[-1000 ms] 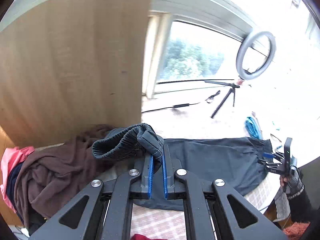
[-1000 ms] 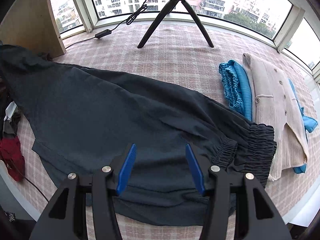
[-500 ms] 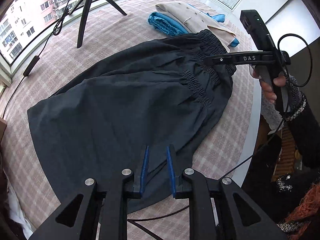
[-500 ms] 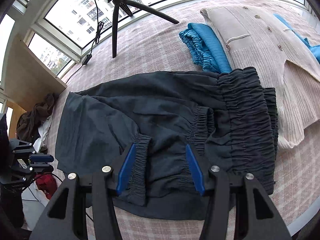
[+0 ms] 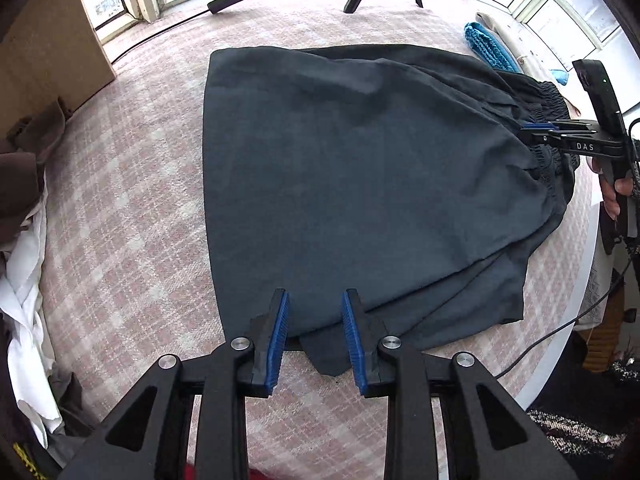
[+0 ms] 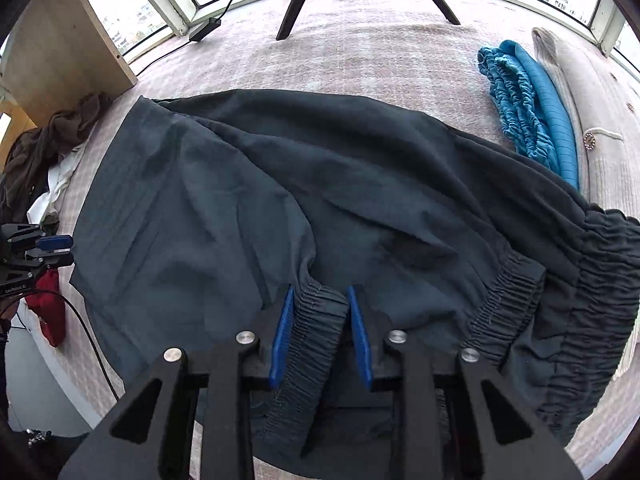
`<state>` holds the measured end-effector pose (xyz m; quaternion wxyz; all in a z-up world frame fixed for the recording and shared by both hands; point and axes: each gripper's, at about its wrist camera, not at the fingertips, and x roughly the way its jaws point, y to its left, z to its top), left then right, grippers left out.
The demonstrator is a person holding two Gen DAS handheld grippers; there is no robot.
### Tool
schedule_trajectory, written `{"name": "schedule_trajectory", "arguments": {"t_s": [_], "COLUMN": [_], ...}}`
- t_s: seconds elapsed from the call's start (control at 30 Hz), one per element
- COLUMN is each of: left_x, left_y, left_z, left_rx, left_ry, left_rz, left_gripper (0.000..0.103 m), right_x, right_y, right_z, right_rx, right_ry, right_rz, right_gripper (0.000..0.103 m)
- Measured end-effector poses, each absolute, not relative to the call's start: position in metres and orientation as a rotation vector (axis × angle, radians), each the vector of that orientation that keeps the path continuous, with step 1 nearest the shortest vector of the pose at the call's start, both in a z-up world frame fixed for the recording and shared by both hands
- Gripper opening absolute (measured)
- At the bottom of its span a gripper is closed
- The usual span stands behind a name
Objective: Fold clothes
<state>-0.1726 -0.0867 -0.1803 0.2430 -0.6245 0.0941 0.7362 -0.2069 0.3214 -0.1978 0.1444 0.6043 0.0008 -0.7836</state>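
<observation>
Dark grey trousers (image 5: 360, 168) lie doubled over on the checked table cover (image 5: 120, 200), both handheld grippers at their edges.

Soft, thin cloth that looks light and floppy; the thick elastic cuff (image 6: 310, 320) and gathered waistband (image 6: 600, 280) seem the surest places to grip. Left gripper (image 5: 314, 332) has its fingers apart over the near fold edge, holding nothing. Right gripper (image 6: 322, 328) straddles the cuff, fingers apart, not pinching it. Folded blue garment (image 6: 528, 108) and cream cardigan (image 6: 600, 128) lie beside the trousers. No containers are visible.
</observation>
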Motion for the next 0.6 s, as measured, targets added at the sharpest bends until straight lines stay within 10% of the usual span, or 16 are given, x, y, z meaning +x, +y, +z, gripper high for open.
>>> {"name": "schedule_trajectory", "arguments": {"t_s": [0.6], "left_x": [-0.187], "left_y": [-0.053], "left_z": [-0.179], "left_rx": [-1.614], "left_ry": [0.363], "left_rz": [1.906], "left_gripper": [0.038], "right_x": [-0.226], "right_y": [0.376], "right_z": [-0.190], "right_rx": [1.894], "right_ry": [0.091], "right_rz": [-2.293], "right_gripper": [0.025]}}
